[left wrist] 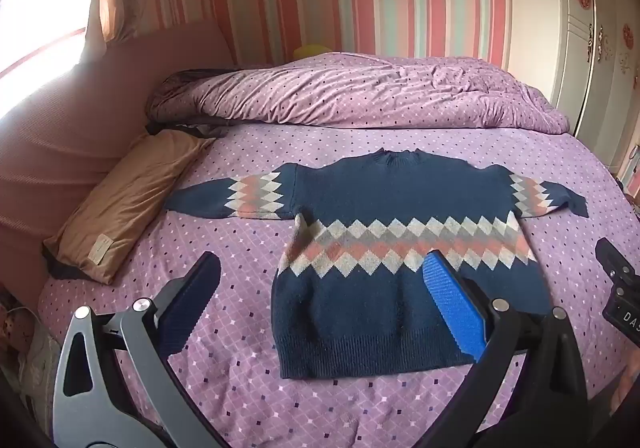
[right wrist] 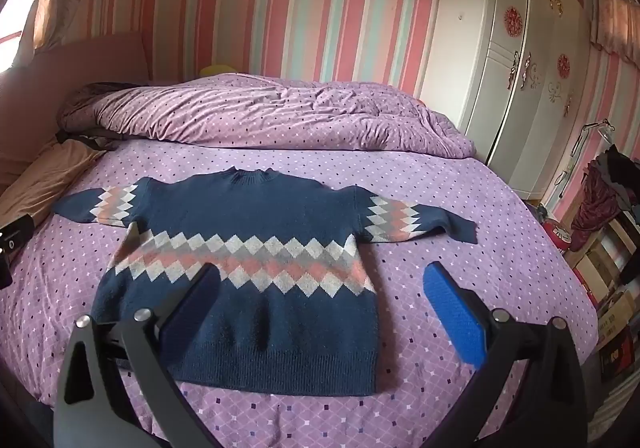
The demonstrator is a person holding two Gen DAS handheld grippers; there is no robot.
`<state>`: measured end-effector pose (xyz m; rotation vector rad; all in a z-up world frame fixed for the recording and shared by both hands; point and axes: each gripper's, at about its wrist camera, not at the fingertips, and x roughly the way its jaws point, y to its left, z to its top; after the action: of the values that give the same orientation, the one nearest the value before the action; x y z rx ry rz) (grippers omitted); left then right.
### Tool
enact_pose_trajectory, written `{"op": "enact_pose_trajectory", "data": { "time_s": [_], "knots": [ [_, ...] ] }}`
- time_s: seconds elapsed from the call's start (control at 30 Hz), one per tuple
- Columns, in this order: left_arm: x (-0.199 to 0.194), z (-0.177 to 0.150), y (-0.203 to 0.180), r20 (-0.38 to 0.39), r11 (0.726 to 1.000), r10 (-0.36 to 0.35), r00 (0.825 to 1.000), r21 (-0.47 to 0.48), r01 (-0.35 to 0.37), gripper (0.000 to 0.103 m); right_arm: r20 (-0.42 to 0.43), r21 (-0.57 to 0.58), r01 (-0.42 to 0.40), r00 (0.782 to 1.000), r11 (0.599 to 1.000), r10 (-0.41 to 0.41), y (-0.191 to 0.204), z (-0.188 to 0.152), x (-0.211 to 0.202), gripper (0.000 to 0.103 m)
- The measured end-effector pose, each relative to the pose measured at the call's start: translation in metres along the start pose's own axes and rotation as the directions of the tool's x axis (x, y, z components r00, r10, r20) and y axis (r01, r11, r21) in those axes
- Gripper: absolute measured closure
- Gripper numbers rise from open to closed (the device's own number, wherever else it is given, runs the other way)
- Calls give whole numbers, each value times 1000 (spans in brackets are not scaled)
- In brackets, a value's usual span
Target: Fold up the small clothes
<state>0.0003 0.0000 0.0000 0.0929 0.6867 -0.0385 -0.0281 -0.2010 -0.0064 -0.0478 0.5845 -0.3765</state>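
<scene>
Left wrist view: the left claw [left wrist: 320,288] hangs spread wide over the bed [left wrist: 224,388]; the navy sweater [left wrist: 400,192] lies flat toward one o'clock, sleeves out.

Right wrist view: the right claw [right wrist: 320,288] gapes wide, gripping nothing, sweater [right wrist: 248,204] toward eleven o'clock.

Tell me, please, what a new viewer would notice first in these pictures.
The navy sweater with its diamond band lies flat in the middle of the purple bed, sleeves out. A rumpled quilt lies behind it. Both grippers hover open, left gripper and right gripper.
</scene>
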Motion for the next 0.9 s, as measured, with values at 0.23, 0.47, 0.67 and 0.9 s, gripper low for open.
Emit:
{"op": "enact_pose_trajectory", "data": {
  "time_s": [0.23,0.47,0.67,0.9],
  "knots": [
    [-2,3,-4,5,1000,4,1000,11,-4,3,0,-7,0,1000,1000,0,0,-1,2,1],
    [-1,11,-6,-5,1000,1,1000,14,-1,3,4,7,-6,1000,1000,6,-7,-2,3,1],
    [-3,7,-3,2,1000,-5,1000,16,5,3,6,5,-9,1000,1000,9,-6,0,2,1],
    [-1,5,-2,4,1000,-3,1000,17,3,3,2,4,-9,1000,1000,9,3,2,3,1]
  ]
}}
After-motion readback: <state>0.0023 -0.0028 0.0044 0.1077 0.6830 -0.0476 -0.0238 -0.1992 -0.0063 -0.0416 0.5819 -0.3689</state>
